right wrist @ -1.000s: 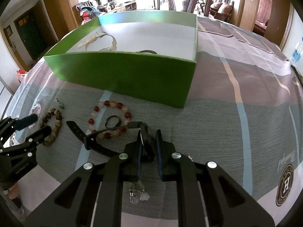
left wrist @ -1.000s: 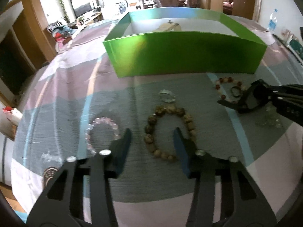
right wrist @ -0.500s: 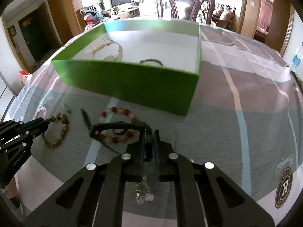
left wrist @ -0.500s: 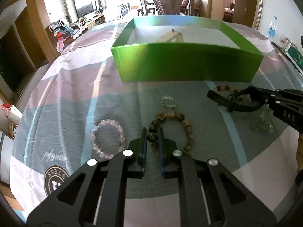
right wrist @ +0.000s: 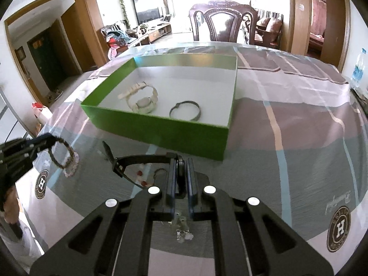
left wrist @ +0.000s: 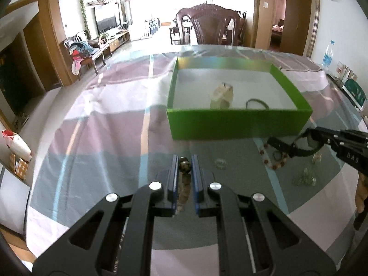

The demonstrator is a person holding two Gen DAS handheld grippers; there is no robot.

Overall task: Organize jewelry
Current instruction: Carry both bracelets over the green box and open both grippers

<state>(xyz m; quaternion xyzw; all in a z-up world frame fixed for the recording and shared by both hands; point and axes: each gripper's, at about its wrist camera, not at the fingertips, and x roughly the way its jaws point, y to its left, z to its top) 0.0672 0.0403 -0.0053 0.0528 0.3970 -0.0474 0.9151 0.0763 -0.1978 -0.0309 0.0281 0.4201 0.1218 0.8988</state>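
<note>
My left gripper (left wrist: pixel 185 161) is shut on a brown bead bracelet (left wrist: pixel 184 168), which hangs above the cloth; the right wrist view shows the bracelet (right wrist: pixel 62 155) dangling at the left. My right gripper (right wrist: pixel 181 163) is shut on a black watch (right wrist: pixel 142 161), held off the table with its strap sticking out to the left. The green box (left wrist: pixel 239 124) stands ahead of both, with a pale watch (right wrist: pixel 142 102) and a dark bangle (right wrist: pixel 185 111) inside it. Under the black watch, a red bead bracelet (left wrist: pixel 273 161) lies on the cloth.
A pink bead bracelet (right wrist: pixel 71 171), a small clear ring (left wrist: pixel 220 162) and crystal pieces (left wrist: pixel 306 179) lie on the striped cloth in front of the box. A dark wooden chair (left wrist: pixel 207 27) stands beyond the table. A water bottle (left wrist: pixel 327 54) is at the far right edge.
The left jaws closed on the brown bracelet. Both grippers then rose, lifting the bracelet and the black watch off the cloth, and the box interior came into fuller view.
</note>
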